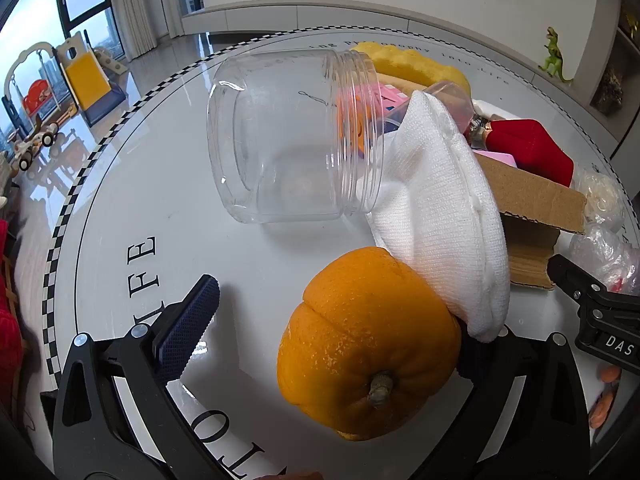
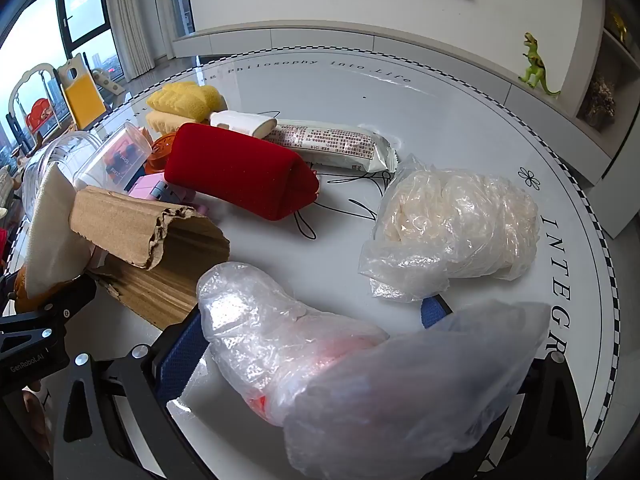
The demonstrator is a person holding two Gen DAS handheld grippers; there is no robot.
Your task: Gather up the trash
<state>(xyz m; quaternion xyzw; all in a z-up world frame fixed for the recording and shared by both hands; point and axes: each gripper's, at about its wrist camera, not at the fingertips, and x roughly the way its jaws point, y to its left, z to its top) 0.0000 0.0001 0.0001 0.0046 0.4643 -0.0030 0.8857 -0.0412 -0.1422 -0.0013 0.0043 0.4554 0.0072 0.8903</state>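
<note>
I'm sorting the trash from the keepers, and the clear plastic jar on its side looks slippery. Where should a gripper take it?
Grip the clear plastic jar at its threaded neck, coming from above. It lies on its side, mouth toward the white cloth; the ridged threads probably give better purchase than the smooth, wider body.

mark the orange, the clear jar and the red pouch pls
orange (image 1: pixel 360 344), left wrist view, middle of the peel.
clear jar (image 1: pixel 280 140), left wrist view, side wall; it lies on its side.
red pouch (image 2: pixel 236 170), right wrist view, middle of its top face.
</note>
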